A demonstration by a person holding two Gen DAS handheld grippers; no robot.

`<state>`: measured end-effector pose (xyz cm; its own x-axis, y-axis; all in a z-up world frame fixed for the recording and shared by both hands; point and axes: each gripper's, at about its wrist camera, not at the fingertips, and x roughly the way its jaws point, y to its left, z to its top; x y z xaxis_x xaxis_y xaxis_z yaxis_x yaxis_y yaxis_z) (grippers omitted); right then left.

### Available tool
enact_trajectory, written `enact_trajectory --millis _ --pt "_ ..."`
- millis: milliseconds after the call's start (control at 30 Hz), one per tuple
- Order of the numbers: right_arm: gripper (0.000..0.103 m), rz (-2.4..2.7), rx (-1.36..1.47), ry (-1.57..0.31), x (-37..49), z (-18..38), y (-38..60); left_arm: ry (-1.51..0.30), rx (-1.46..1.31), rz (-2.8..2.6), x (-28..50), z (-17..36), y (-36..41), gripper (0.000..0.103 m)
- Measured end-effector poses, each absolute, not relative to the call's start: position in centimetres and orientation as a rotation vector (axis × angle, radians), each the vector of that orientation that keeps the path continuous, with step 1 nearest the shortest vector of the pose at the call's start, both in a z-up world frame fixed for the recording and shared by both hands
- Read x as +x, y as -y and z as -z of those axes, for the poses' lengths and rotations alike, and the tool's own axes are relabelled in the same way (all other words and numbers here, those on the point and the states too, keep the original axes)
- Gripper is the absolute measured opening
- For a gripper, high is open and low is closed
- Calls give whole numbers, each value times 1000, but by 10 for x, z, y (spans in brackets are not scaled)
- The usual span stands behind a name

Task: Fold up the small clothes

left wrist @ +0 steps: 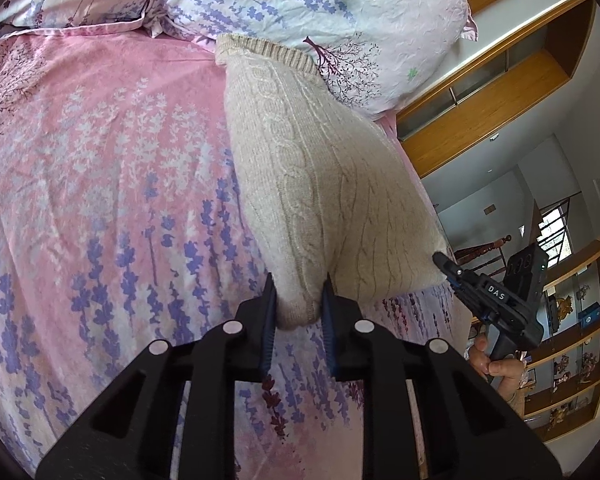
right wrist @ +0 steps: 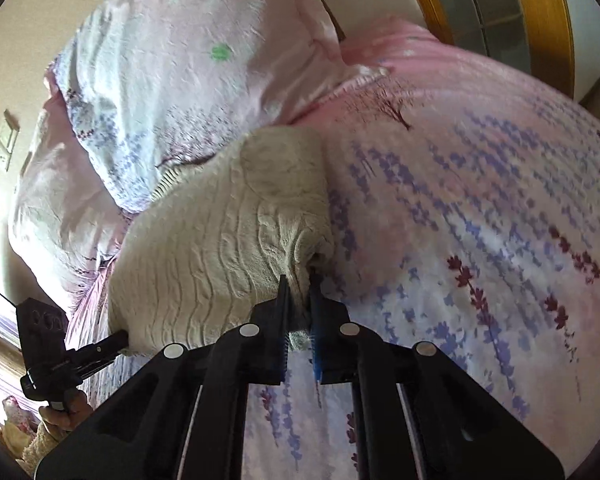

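Note:
A cream cable-knit sweater (left wrist: 320, 184) is held up above the pink floral bed sheet (left wrist: 100, 184), its ribbed hem toward the pillows. My left gripper (left wrist: 299, 300) is shut on one near corner of the sweater. My right gripper (right wrist: 299, 292) is shut on the other near corner of the sweater (right wrist: 220, 248). The right gripper also shows in the left wrist view (left wrist: 444, 260), pinching the sweater's edge. The left gripper shows in the right wrist view (right wrist: 122, 338) at the sweater's lower left edge.
Two floral pillows (left wrist: 320, 4) lie at the head of the bed, right behind the sweater. A wooden headboard and shelving (left wrist: 496, 92) stand to the right. The bed sheet (right wrist: 480, 208) spreads wide around the sweater.

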<state>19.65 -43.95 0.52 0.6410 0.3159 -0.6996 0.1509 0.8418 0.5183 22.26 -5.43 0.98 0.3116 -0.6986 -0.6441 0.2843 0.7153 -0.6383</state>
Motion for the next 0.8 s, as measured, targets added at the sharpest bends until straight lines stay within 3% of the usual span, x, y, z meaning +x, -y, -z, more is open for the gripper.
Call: enact_trajectory --millis 167,300,433,467,600,800 --pt "9 -95 597 -895 198 4 441 -1078 -438 671 226 -9 58 22" --pt "11 -107 621 -904 198 4 446 -1077 -440 671 226 -11 57 30" --pt "38 -101 654 -869 193 -8 458 -1053 -459 673 226 -21 45 49" --pt "41 -96 661 -853 192 -13 461 -1037 -469 676 228 -25 41 57" --pt "49 -100 734 -827 199 -22 477 -972 -488 660 237 -43 27 74" --pt "62 -112 775 -857 232 -27 482 -958 -416 604 256 -57 37 85"
